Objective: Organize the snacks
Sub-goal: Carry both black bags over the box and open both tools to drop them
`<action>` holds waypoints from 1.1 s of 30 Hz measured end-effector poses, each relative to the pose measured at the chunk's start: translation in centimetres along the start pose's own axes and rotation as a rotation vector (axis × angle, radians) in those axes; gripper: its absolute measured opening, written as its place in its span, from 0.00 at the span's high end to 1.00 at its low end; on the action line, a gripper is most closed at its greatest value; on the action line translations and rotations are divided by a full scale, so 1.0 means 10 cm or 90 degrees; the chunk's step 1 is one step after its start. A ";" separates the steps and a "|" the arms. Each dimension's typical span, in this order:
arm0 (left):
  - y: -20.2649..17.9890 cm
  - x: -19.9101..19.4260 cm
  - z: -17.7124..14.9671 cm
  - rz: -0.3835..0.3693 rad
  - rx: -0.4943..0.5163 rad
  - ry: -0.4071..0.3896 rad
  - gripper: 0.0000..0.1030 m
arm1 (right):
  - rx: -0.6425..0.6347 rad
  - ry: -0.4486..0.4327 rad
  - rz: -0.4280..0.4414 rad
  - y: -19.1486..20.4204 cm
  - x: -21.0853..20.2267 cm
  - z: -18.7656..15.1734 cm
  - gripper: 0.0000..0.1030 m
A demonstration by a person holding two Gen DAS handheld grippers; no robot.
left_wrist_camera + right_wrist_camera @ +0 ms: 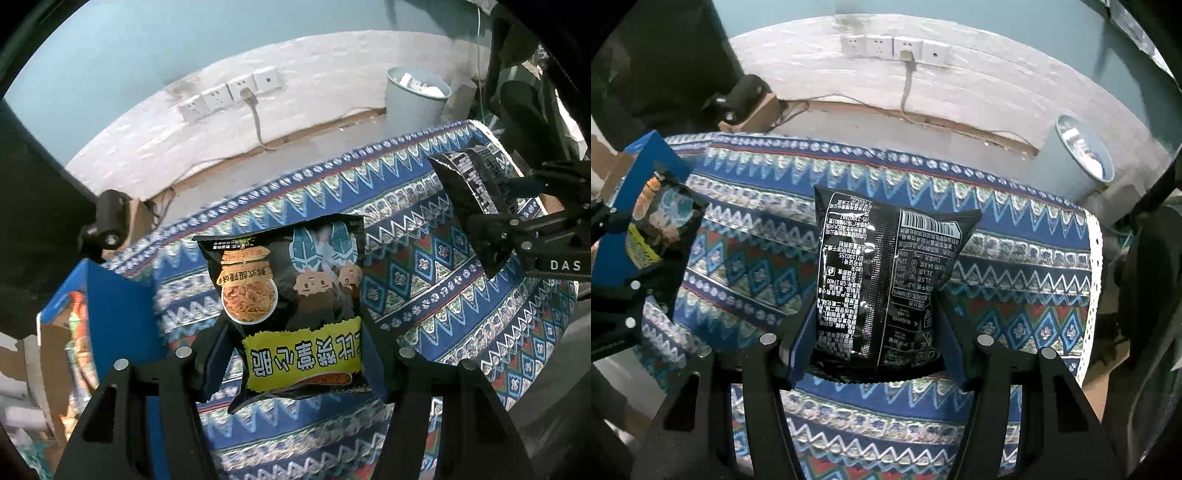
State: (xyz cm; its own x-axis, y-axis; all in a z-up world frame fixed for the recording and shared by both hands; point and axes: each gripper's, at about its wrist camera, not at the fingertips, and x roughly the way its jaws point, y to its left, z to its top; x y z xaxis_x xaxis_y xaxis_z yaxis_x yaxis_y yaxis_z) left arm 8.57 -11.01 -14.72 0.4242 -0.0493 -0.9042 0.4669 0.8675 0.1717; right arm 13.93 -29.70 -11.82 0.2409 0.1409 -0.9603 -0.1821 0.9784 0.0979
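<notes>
Now holding one packet (288,314) upright in left tool (295,354), pinching another packet (882,288) in right tool (875,350); blue box (114,314) lying nearer left tool, leftward.

A black snack bag (288,314) with a yellow banner, a noodle picture and cartoon figures hangs printed side out, its text upside down, above the patterned desk (424,295). A second black snack bag (882,288) shows its back, white print and barcode, puffed and sealed, also upside down.
</notes>
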 end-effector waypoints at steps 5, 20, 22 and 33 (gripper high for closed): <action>0.17 -0.28 -0.11 0.012 -0.008 -0.027 0.39 | -0.016 -0.021 -0.002 0.18 -0.14 0.03 0.43; 0.81 -0.84 -0.53 0.062 -0.070 -0.079 0.39 | -0.096 -0.066 0.028 0.99 -0.46 0.20 0.43; 0.91 -0.90 -0.59 0.070 -0.082 -0.085 0.39 | -0.107 -0.072 0.035 1.11 -0.49 0.23 0.43; 1.41 -0.98 -0.91 0.089 -0.141 -0.078 0.39 | -0.170 -0.087 0.067 1.75 -0.55 0.36 0.43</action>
State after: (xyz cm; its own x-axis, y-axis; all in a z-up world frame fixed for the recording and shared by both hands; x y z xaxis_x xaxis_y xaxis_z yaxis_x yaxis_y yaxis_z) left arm 3.94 6.21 -7.01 0.5688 0.0302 -0.8219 0.2223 0.9565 0.1890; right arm 12.86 -12.84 -3.88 0.3299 0.2764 -0.9027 -0.4530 0.8852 0.1055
